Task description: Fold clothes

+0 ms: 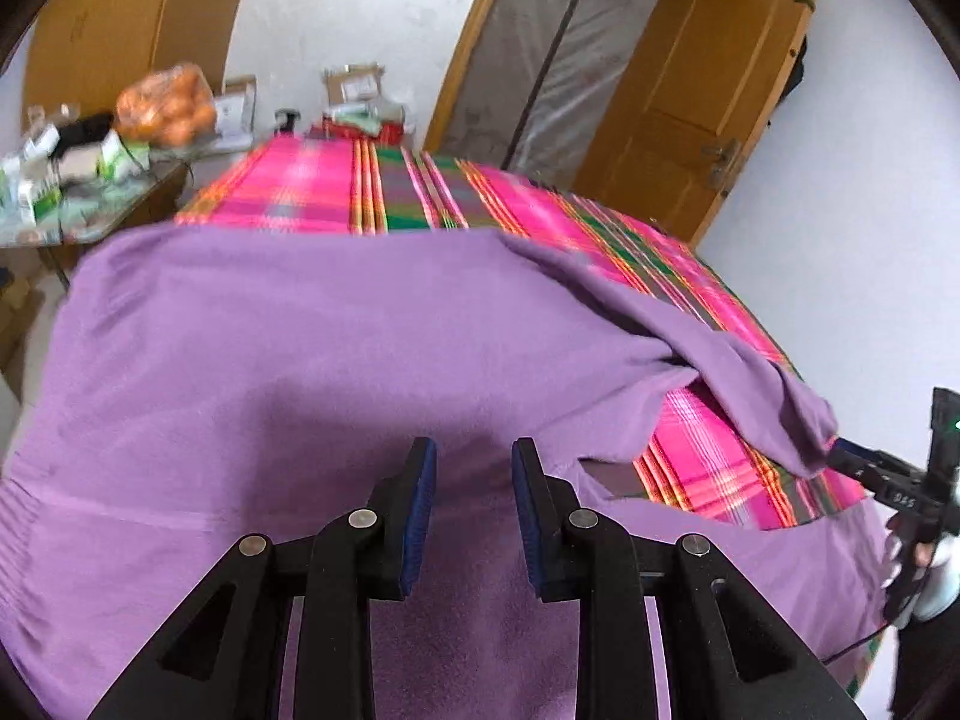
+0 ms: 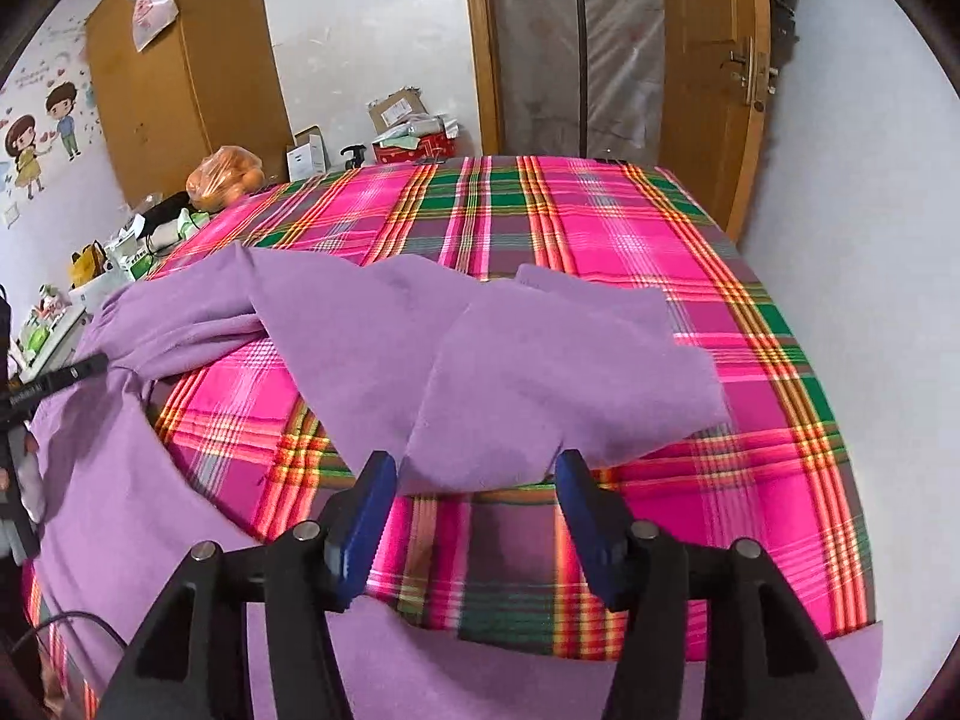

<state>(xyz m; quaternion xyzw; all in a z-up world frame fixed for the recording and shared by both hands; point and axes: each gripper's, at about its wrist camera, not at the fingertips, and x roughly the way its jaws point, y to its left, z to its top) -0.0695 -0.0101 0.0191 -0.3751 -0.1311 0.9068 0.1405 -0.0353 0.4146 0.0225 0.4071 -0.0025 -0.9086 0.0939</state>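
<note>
Purple fleece garment [image 1: 288, 348] — lying spread over the pink, green and orange plaid cloth [image 2: 630, 228] that is covering the bench; one sleeve [image 2: 528, 360] is lying folded across the plaid, away from the garment's body.

Left gripper [image 1: 473, 504] — hovering over the garment's body, black frame with blue-padded fingers [image 1: 420, 498] standing a narrow gap apart; nothing is sitting between them, released.

Right gripper [image 2: 477, 516] — pointing down at the near end of the sleeve, fingers [image 2: 366, 516] standing wide apart; the sleeve's edge is lying just beyond the tips, ungripped, with plaid showing between them.

Clear bag of oranges [image 2: 225, 177] — sitting beyond the garment's far left corner, among small cartons [image 2: 309, 156] and clutter.

Wooden door [image 2: 714, 90] — standing open past the far end of the plaid, beside a plastic-sheeted doorway [image 2: 576, 48].

Cartoon wall stickers [image 2: 42, 138] — showing on the wall left of the oranges.
</note>
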